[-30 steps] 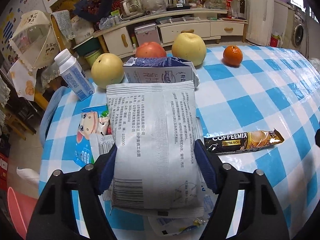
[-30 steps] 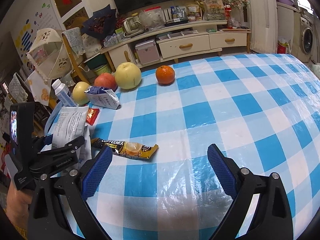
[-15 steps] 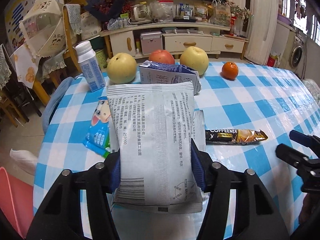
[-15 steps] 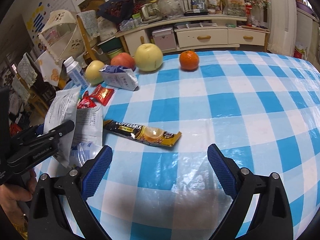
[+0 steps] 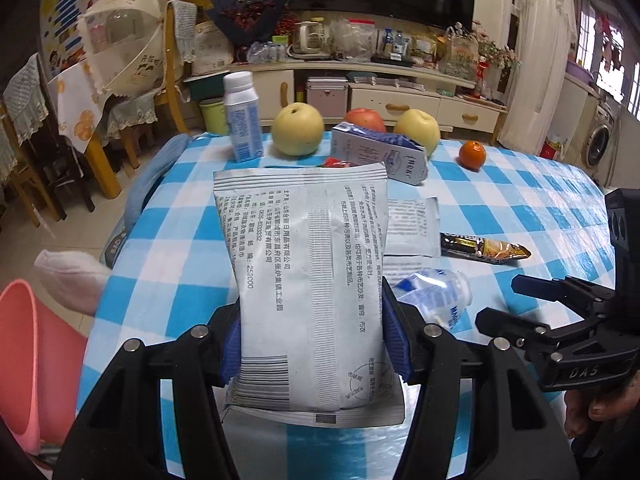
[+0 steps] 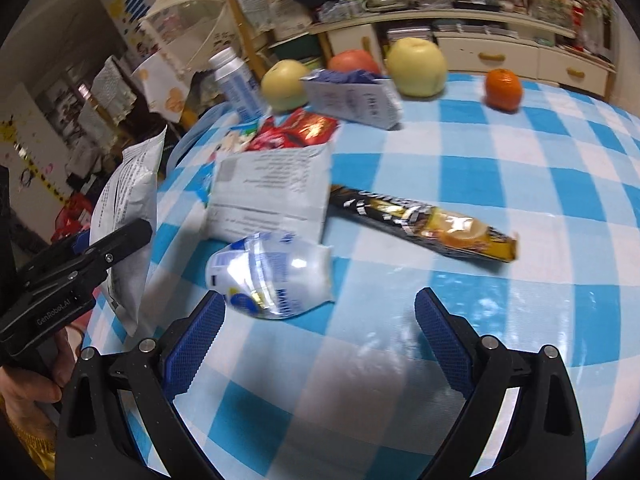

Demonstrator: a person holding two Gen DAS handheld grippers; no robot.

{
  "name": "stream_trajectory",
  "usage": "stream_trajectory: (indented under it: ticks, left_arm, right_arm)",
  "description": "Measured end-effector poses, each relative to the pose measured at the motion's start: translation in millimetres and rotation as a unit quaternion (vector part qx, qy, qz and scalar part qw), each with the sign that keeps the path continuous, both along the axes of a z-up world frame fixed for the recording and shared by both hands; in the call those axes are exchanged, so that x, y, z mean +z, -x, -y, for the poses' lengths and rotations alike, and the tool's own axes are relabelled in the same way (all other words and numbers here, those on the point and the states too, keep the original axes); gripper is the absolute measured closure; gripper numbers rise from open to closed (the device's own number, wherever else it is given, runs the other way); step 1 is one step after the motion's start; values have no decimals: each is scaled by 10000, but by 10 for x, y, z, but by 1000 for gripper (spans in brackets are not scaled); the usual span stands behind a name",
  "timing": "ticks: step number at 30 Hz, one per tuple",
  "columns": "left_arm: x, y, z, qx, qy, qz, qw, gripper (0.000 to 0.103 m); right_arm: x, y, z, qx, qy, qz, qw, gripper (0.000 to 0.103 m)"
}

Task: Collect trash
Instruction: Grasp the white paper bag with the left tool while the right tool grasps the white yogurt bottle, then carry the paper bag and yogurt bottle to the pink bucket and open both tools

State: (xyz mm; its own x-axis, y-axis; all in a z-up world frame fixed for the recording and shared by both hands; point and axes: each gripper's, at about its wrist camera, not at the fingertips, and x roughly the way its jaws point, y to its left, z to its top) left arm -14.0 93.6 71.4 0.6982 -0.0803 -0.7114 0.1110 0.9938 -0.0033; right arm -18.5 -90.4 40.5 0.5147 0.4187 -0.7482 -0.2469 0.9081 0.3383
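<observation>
Over at the left edge of the blue-and-white checked table, the left gripper pinches a grey printed foil pouch by its lower sides, holding it upright and clear of the cloth, I'd guess so it can swing straight off toward the pink plastic bin sitting just past that edge. Moving right, a crumpled clear plastic bottle lies right in front of the right gripper, whose jaws are spread wide with nothing between them. Beyond that, a flat black-and-gold coffee sachet rests alone with plenty of bare cloth around it.
</observation>
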Motion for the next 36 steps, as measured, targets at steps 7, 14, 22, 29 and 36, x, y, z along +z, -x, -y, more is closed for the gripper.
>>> stream_trajectory:
  ticks: [7,14,22,29,36]
  left_arm:
    - [-106,43,-288,250,140,-42,9996,44]
    - [-106,46,-458,279,279,38,9992,44]
    - [-174,32,-591,281,425,-13,9987,44]
    - [-223,12,-721,316,519,-25,9981,44]
    - [-211,9,-904,385,693,-7,9968,44]
  right_arm:
    - [-90,-68,-391,312,234,76,9992,8]
    - [-150,-169,-561,217,383,110,9990,8]
    - [-247,-247,-685,223,753,80,9969,8]
    - [-254,-241,-723,267,1067,211,9937,11]
    - [-222,-221,-789,356,1093,307,9929,12]
